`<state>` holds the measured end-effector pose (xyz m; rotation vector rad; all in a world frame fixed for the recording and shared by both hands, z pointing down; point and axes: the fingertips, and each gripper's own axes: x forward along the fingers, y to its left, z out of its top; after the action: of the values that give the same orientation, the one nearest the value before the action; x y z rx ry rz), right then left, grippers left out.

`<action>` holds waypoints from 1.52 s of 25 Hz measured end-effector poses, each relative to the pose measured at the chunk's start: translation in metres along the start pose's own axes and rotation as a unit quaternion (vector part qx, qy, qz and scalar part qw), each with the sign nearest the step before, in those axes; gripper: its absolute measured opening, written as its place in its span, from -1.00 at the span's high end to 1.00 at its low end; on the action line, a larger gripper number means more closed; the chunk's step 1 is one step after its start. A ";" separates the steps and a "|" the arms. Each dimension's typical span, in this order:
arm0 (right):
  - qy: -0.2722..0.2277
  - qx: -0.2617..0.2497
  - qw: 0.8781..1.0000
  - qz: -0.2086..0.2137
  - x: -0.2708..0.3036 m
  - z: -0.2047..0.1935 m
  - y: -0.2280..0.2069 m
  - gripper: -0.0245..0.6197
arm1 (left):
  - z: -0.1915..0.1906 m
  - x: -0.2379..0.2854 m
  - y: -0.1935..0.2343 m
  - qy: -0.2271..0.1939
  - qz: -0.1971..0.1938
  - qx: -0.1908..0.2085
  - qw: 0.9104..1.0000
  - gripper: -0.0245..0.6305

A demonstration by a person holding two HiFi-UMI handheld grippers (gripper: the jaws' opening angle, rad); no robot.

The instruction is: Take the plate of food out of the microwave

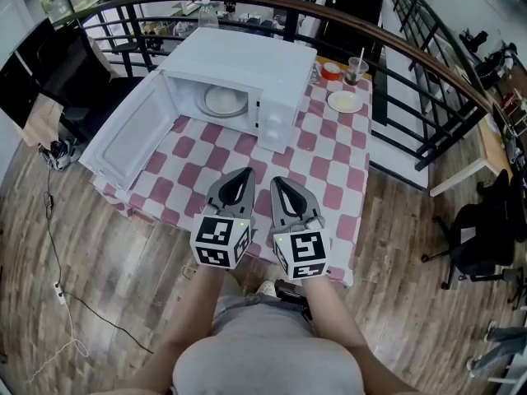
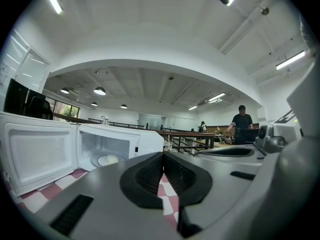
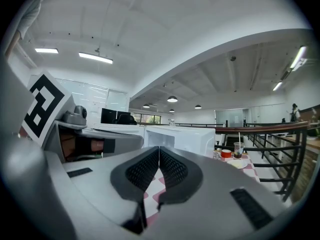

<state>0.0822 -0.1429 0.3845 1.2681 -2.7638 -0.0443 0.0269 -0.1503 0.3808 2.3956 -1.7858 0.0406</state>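
Observation:
A white microwave (image 1: pixel 247 64) stands on the checkered table (image 1: pixel 329 171) with its door (image 1: pixel 132 134) swung wide to the left. Inside it lies a white plate of food (image 1: pixel 225 100), seen too in the left gripper view (image 2: pixel 107 159). My left gripper (image 1: pixel 240 174) and right gripper (image 1: pixel 278 181) hover side by side over the table's near edge, well short of the microwave. Both are shut with nothing between the jaws, as the left gripper (image 2: pixel 162 156) and right gripper (image 3: pixel 159 151) show in their own views.
To the right of the microwave stand a small white plate (image 1: pixel 344 101), a red container (image 1: pixel 331 71) and a cup with a straw (image 1: pixel 356 70). A dark railing (image 1: pixel 428 64) curves behind the table. A black chair (image 1: pixel 482 237) stands at the right. A person (image 2: pixel 242 121) stands far off.

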 end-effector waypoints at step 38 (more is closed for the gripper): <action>0.027 0.018 0.992 -0.120 0.147 -0.008 0.025 0.84 | -0.014 0.085 0.150 0.057 -0.108 -0.096 0.988 0.28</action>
<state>-0.0307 -0.2378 0.4053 1.5786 -2.5643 0.0221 -0.0903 -0.2709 0.4207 2.3798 -1.4035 -0.0188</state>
